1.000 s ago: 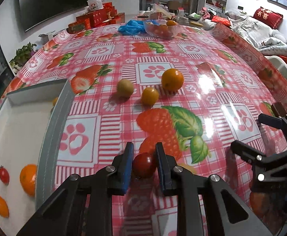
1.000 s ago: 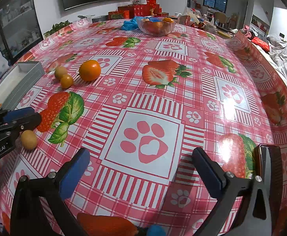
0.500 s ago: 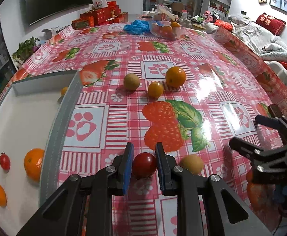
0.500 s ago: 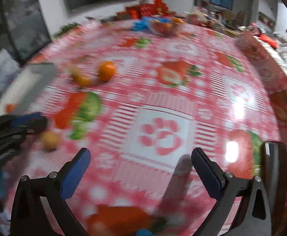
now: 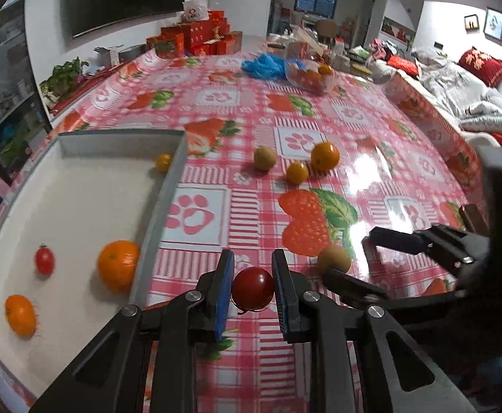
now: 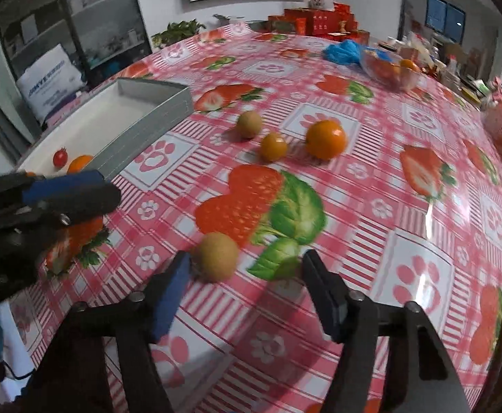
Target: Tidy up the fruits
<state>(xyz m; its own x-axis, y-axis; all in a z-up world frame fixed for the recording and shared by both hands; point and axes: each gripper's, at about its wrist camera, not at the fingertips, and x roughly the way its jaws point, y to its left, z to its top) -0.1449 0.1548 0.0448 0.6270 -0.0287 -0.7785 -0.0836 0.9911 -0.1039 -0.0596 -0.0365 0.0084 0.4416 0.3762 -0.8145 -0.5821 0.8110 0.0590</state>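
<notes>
Right gripper (image 6: 244, 275) shifted to kiwi (image 6: 216, 256), closing, seemingly untouched

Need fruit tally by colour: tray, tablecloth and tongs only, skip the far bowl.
Red cherry tomatoes: 2, in tray, in left tongs
Orange/yellow fruits: 5, tray, cloth
Brown-green fruits: 2, between closing right tongs
Total: 9
</notes>
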